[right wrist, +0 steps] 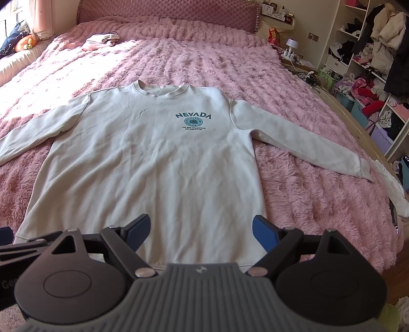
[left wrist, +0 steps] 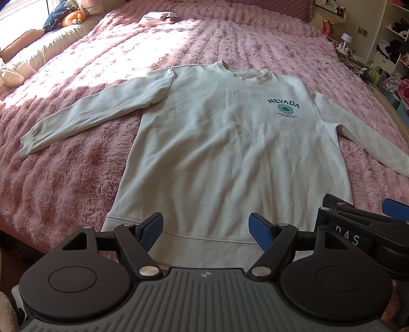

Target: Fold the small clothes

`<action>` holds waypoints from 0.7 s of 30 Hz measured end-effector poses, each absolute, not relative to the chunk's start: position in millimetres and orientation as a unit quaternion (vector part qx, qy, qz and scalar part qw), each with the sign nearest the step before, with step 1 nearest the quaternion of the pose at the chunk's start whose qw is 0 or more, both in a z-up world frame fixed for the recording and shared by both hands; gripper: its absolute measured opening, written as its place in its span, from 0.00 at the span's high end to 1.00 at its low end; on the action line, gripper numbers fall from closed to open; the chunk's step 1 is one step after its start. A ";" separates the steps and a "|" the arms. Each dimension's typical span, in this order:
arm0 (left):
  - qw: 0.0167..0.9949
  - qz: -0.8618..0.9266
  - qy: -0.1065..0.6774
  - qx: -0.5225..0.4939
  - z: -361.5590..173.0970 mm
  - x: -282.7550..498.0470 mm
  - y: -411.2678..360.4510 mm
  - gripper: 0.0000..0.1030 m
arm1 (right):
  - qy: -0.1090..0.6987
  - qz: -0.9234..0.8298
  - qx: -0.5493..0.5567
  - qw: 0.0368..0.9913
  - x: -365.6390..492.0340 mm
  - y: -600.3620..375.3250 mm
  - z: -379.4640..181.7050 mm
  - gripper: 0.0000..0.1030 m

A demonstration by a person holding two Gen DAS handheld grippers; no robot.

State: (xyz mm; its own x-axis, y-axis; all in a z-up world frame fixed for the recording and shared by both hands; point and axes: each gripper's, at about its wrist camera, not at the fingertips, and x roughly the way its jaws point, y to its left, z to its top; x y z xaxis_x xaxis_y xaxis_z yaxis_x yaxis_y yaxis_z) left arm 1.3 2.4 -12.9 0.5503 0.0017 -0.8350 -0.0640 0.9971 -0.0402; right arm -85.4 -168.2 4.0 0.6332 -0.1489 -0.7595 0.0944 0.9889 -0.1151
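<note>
A cream long-sleeved sweatshirt (left wrist: 217, 143) (right wrist: 153, 163) with a teal "NEVADA" print lies flat and face up on the pink fluffy bedspread (left wrist: 64, 173) (right wrist: 319, 199), collar away from me, both sleeves spread sideways. My left gripper (left wrist: 205, 229) hovers open above the hem, nothing between its blue pads. My right gripper (right wrist: 202, 233) is open too, over the hem's right part. In the left wrist view the right gripper (left wrist: 363, 219) shows at the right edge, close beside the left one.
A folded pink garment (left wrist: 157, 19) (right wrist: 102, 40) lies near the headboard. Pillows and a plush toy (left wrist: 72, 18) line the left side. Another white garment (right wrist: 391, 189) lies at the bed's right edge. A nightstand and cluttered shelves (right wrist: 370, 63) stand to the right.
</note>
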 end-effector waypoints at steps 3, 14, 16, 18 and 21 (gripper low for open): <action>0.880 0.019 0.474 -0.033 -13.3 1.1 2.6 0.14 | 0.423 -0.068 -0.033 0.903 -85.1 -167.8 4.1 0.20; 0.877 0.020 0.479 -0.033 -16.0 -1.0 3.0 0.14 | 0.427 -0.068 -0.035 0.901 -85.2 -168.2 -0.9 0.20; 0.876 0.020 0.480 -0.033 -16.4 -1.4 3.2 0.14 | 0.429 -0.068 -0.035 0.900 -84.5 -168.1 -1.5 0.20; 0.876 0.020 0.481 -0.033 -16.0 -0.3 3.0 0.14 | 0.430 -0.068 -0.035 0.900 -83.5 -167.6 -1.3 0.20; 0.876 0.020 0.481 -0.033 -16.1 -0.3 3.1 0.14 | 0.430 -0.068 -0.035 0.900 -83.3 -167.6 -1.4 0.20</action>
State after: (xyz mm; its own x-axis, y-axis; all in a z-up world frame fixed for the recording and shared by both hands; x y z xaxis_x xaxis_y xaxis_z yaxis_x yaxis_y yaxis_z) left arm -0.3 3.1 -16.1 0.5371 0.0025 -0.8435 -0.0660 0.9971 -0.0390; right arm -83.3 -167.6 -1.4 0.6211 -0.1519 -0.7689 0.0924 0.9884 -0.1207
